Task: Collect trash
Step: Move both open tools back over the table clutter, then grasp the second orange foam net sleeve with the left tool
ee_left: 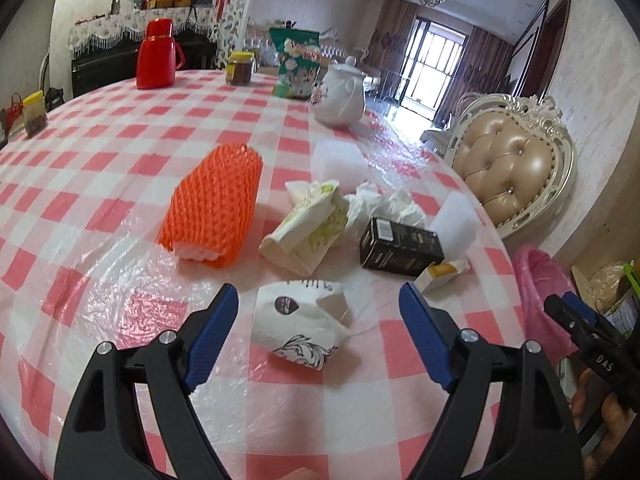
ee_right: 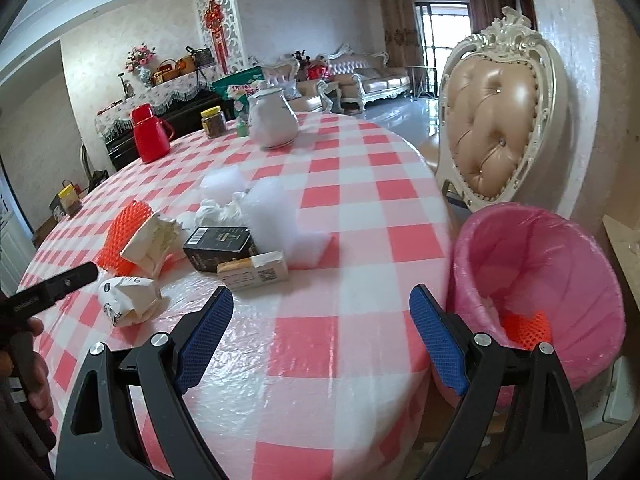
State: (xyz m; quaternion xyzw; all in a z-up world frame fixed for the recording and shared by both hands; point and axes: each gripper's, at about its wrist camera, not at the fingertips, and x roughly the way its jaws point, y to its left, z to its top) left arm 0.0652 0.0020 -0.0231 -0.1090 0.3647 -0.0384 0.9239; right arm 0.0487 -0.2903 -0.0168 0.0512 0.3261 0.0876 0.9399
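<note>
My left gripper is open just above the checked tablecloth, and a crumpled white paper cup lies between its blue pads without touching them. Beyond the cup lie an orange foam net, a crushed cream paper pack, white tissue, a black box and a small yellow-and-white carton. My right gripper is open and empty over the table's near right edge. To its right stands a pink-lined bin holding another orange net.
White foam blocks lie among the trash. At the back of the table stand a red thermos, a jar, a green bag and a white teapot. A padded chair stands behind the bin.
</note>
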